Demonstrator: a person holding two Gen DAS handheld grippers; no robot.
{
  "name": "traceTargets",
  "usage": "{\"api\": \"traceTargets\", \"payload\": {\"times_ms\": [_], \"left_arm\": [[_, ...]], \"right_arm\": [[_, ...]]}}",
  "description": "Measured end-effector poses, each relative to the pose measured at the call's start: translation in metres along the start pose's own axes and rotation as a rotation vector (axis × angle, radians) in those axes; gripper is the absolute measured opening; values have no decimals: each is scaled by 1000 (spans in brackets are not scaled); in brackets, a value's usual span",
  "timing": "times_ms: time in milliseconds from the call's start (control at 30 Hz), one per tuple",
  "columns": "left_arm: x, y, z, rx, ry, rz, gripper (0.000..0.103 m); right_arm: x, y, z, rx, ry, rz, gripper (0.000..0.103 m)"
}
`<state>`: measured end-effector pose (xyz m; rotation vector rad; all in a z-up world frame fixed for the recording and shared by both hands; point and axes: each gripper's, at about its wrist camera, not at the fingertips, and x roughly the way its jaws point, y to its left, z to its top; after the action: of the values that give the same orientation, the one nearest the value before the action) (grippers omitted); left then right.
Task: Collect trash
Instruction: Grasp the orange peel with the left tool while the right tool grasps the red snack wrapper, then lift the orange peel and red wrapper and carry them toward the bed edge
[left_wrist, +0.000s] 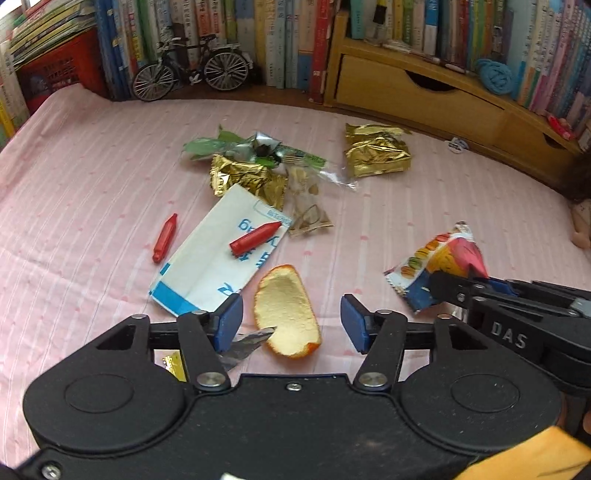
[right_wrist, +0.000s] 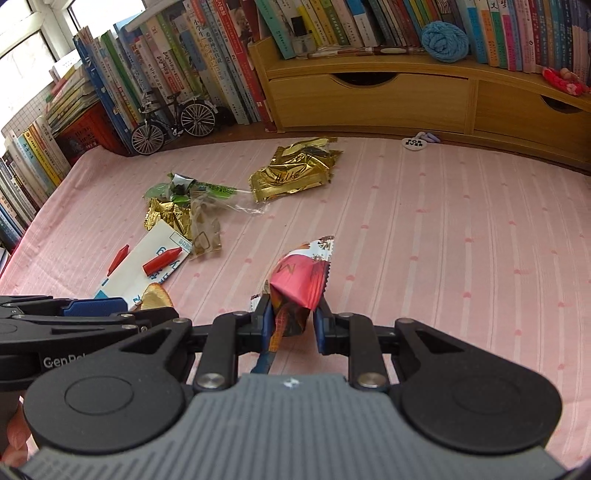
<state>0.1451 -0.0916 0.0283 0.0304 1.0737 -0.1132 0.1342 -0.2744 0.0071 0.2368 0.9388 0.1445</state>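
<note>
Your right gripper (right_wrist: 291, 325) is squeezing the snack wrapper (right_wrist: 301, 284). Your left gripper (left_wrist: 291, 325) is wide apart around the orange peel (left_wrist: 286, 314), not pinching yet. Most trash, like the gold wrapper (left_wrist: 376, 151), is still on the pink bed (left_wrist: 74, 177).

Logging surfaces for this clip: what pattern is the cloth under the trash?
Pale pink cloth with lengthwise stripes and small darker pink marks; clearest in the right wrist view.

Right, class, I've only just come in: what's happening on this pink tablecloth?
A person is clearing litter with two handheld grippers. The right gripper is shut on a colourful snack wrapper. The left gripper is open around a piece of orange peel. Gold wrappers and red crayons remain on the cloth.
</note>
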Motion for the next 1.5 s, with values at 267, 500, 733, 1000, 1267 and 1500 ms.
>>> {"api": "traceTargets", "payload": {"times_ms": [267, 500, 733, 1000, 1267, 1500], "left_arm": [[23, -7, 2, -27, 34, 35, 80], [26, -19, 3, -11, 43, -12, 36], [0, -30, 4, 42, -12, -48, 35], [-54, -32, 7, 46, -82, -77, 35], [-128, -14, -16, 30, -167, -92, 35], [-188, 31, -74, 30, -231, -103, 35]], "right_arm": [[-2, -7, -5, 3, -3, -1, 28], [-11, -15, -6, 19, -52, -35, 26], [-19, -18, -5, 34, -76, -48, 25], [-49, -7, -2, 40, -140, -54, 25], [-106, 19, -11, 21, -227, -73, 25], [-163, 57, -46, 3, -289, -89, 25]]}}
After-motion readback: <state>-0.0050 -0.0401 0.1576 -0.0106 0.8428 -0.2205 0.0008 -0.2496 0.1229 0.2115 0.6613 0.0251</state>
